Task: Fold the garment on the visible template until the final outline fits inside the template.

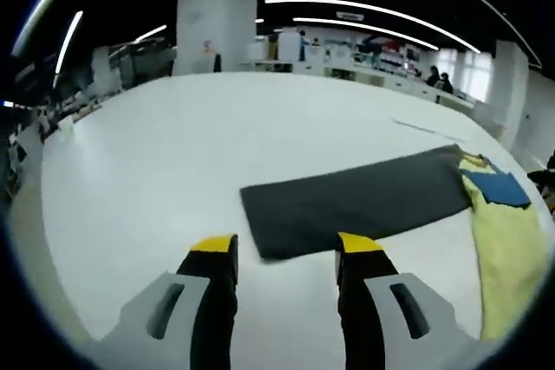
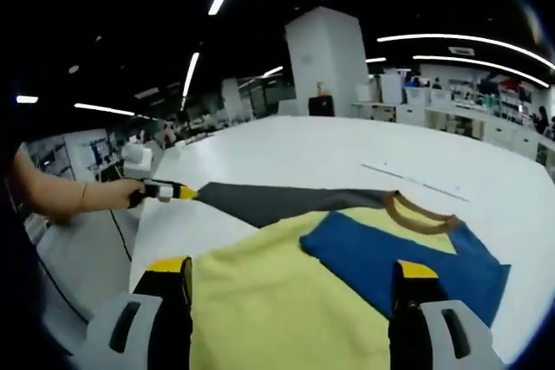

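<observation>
A dark grey rectangular template [image 1: 360, 198] lies flat on the white table [image 1: 173, 153]. At its right end lies the garment [image 1: 507, 244], yellow with a blue patch [image 1: 496, 188]. My left gripper [image 1: 286, 253] is open just short of the template's near left corner, with nothing between its yellow-tipped jaws. In the right gripper view the yellow garment [image 2: 277, 301] with a blue panel [image 2: 395, 257] and a brown collar [image 2: 421, 214] spreads right in front. My right gripper [image 2: 293, 276] is open low over it. The template [image 2: 277, 198] shows beyond, and the left gripper [image 2: 165, 190] is at its far corner.
A person's forearm [image 2: 61, 197] reaches in from the left in the right gripper view. A thin dark line [image 2: 412, 179] marks the table behind the garment. A white pillar [image 1: 217, 19] and office desks stand beyond the table.
</observation>
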`<state>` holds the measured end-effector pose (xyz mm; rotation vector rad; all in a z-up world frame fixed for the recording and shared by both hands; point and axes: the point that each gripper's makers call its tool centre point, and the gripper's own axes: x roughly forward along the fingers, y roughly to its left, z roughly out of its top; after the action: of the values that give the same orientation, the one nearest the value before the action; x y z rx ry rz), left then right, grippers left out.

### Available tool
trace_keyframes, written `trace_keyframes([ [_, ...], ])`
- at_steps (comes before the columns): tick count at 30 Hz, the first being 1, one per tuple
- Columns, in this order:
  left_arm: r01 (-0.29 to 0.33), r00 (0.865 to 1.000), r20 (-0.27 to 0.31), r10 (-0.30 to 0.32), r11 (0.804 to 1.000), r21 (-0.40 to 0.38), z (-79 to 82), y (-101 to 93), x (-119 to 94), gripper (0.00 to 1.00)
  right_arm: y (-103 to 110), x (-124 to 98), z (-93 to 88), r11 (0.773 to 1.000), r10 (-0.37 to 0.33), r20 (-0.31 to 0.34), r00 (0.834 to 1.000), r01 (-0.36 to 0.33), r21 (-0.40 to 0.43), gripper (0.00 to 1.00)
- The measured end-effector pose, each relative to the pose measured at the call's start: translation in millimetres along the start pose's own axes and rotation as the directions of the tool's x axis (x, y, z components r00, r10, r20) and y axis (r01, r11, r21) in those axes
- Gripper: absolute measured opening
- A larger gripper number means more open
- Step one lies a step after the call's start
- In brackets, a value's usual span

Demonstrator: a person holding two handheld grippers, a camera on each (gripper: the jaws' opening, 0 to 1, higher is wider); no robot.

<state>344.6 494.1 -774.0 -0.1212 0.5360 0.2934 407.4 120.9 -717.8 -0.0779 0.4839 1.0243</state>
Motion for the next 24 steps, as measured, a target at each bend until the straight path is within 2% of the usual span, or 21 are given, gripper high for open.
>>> trace_keyframes([
  [3,-0.038,0.998,-0.039,0.041,0.996,0.075,-5.2,2.9,0,0.32,0,-2,-2.0,1.0,0.005,-0.001,1.0,-0.005,0.012,0.94],
  [6,-0.055,0.997,-0.046,0.057,0.998,0.028,-9.6,4.9,1,0.28,0,-7,-3.0,1.0,0.0,0.002,1.0,0.0,0.01,0.93],
  [9,-0.077,0.996,-0.045,0.078,0.997,0.028,-11.7,9.1,1,0.22,-1,-11,-2.7,1.0,-0.005,0.009,1.0,0.005,0.015,0.93],
  [11,-0.072,0.996,-0.051,0.071,0.997,-0.015,-16.0,9.0,1,0.21,-2,-13,-2.6,1.0,-0.013,0.014,1.0,0.013,0.017,0.93],
  [12,-0.069,0.997,-0.026,0.067,0.996,-0.064,-13.6,8.2,1,0.2,-2,-14,-3.0,1.0,-0.015,0.015,1.0,0.015,0.017,0.93],
  [14,-0.077,0.997,-0.027,0.076,0.996,-0.035,-13.7,10.3,0,0.18,-3,-15,-4.5,1.0,-0.02,0.013,1.0,0.019,0.022,0.92],
  [19,-0.056,0.998,-0.015,0.055,0.997,-0.058,-11.9,2.7,1,0.11,-3,-19,-9.1,0.999,-0.031,0.012,0.999,0.03,0.029,0.92],
  [22,-0.082,0.996,-0.025,0.08,0.991,-0.102,-11.2,6.5,1,0.09,-1,-22,-10.2,0.999,-0.035,0.017,0.999,0.034,0.04,0.92],
  [24,-0.088,0.996,-0.022,0.085,0.983,-0.158,-9.8,10.0,3,0.06,-1,-23,-10.4,0.998,-0.039,0.02,0.999,0.038,0.041,0.92],
])
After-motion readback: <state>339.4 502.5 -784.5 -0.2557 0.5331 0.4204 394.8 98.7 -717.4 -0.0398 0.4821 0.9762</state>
